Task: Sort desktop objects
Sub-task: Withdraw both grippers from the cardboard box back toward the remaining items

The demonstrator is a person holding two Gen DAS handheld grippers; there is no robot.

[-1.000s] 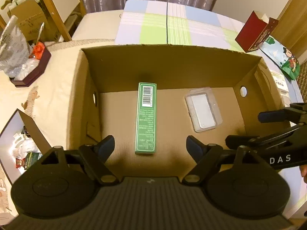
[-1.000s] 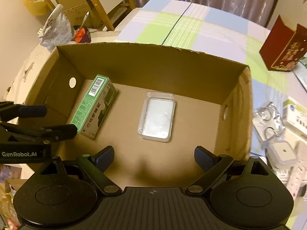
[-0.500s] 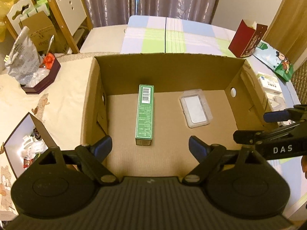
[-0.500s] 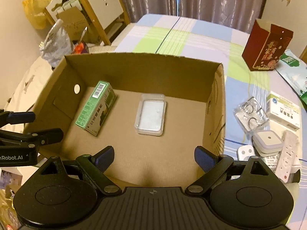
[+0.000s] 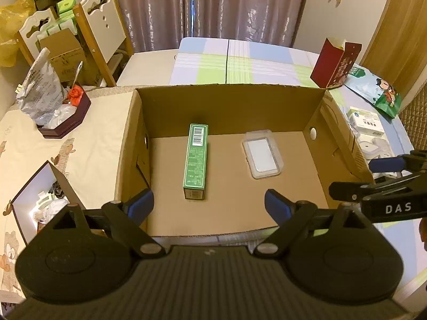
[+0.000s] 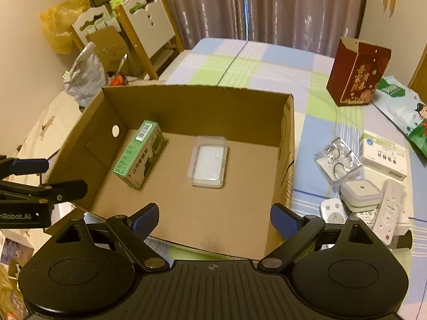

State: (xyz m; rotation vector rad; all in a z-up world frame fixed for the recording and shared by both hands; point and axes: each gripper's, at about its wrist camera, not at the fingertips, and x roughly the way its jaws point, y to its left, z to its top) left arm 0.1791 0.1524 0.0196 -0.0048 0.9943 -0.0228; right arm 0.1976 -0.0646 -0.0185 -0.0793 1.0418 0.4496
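Note:
An open cardboard box (image 5: 229,93) (image 6: 186,93) stands on the table. On its floor lie a long green carton (image 5: 196,161) (image 6: 140,153) and a clear plastic case (image 5: 262,157) (image 6: 209,164), apart from each other. My left gripper (image 5: 209,206) hovers over the box's near edge, its jaws still opening, nothing between them. My right gripper (image 6: 214,218) hangs over the near right part of the box, open and empty. Each gripper shows at the side of the other's view.
Right of the box lie a white medicine box (image 6: 384,157), a clear packet (image 6: 337,161), a small square white box (image 6: 360,190) and a white remote (image 6: 388,210). A red paper bag (image 6: 357,72) stands behind. A dark tray (image 5: 64,117) with bags sits left.
Both grippers have pulled back and risen from the box, so more of the table shows around it. The left jaws have spread wider. The carton and the case have not moved.

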